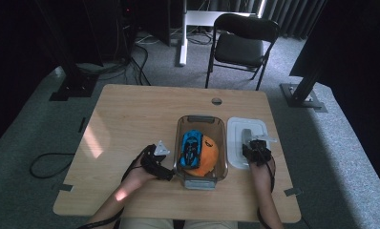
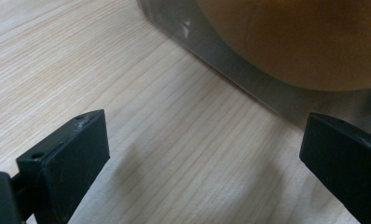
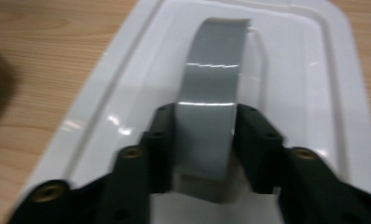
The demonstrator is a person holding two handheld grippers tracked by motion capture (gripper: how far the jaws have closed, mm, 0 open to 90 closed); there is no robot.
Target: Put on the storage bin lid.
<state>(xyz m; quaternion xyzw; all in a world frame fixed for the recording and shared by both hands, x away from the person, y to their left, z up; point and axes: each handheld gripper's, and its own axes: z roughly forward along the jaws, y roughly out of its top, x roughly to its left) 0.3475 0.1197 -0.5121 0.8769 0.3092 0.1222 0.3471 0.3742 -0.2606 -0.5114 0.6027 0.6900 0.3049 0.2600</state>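
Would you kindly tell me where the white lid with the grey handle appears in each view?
High view: white lid lies right of the clear bin, under the right gripper.
Right gripper view: lid spans the frame, jaws closed on its grey handle.
Left gripper view: not in it.
Shared landmark: wooden table.

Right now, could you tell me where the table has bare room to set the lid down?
The widest bare wood on the table runs along its left side and far edge, left of and beyond the clear bin. It is crowded on the right, where the white lid lies beside the bin under the right gripper.
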